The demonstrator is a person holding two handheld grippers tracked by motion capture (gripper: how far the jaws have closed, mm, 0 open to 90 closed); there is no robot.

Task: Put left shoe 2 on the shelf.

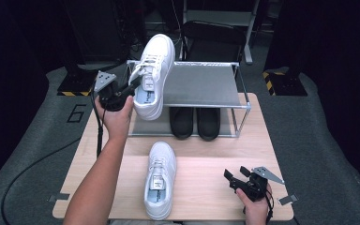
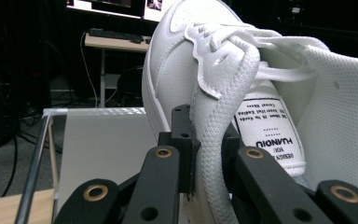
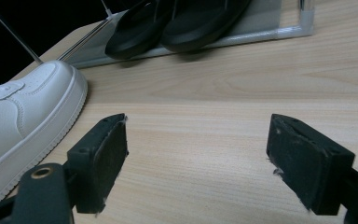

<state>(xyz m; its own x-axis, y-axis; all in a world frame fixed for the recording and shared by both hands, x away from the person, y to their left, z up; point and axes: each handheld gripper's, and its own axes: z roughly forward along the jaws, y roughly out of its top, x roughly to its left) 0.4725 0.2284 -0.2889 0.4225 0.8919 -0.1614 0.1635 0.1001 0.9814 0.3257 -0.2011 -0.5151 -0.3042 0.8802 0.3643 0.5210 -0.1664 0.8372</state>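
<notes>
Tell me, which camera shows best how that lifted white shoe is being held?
The left gripper view: its jaws pinch the lifted shoe by the collar edge. The high view shows the left gripper holding the shoe above the rack.

A pale wooden counter point(image 1: 206, 187) is standing on grey floor point(image 1: 318, 140); dark surroundings are swallowing a desk point(image 2: 116, 43) behind.

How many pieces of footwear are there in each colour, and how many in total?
White sneakers: 2, one held up in the left gripper above the shoe rack, one lying on the table.
Black slippers: 2, one beside the other under the rack shelf.
Total: 4
</notes>
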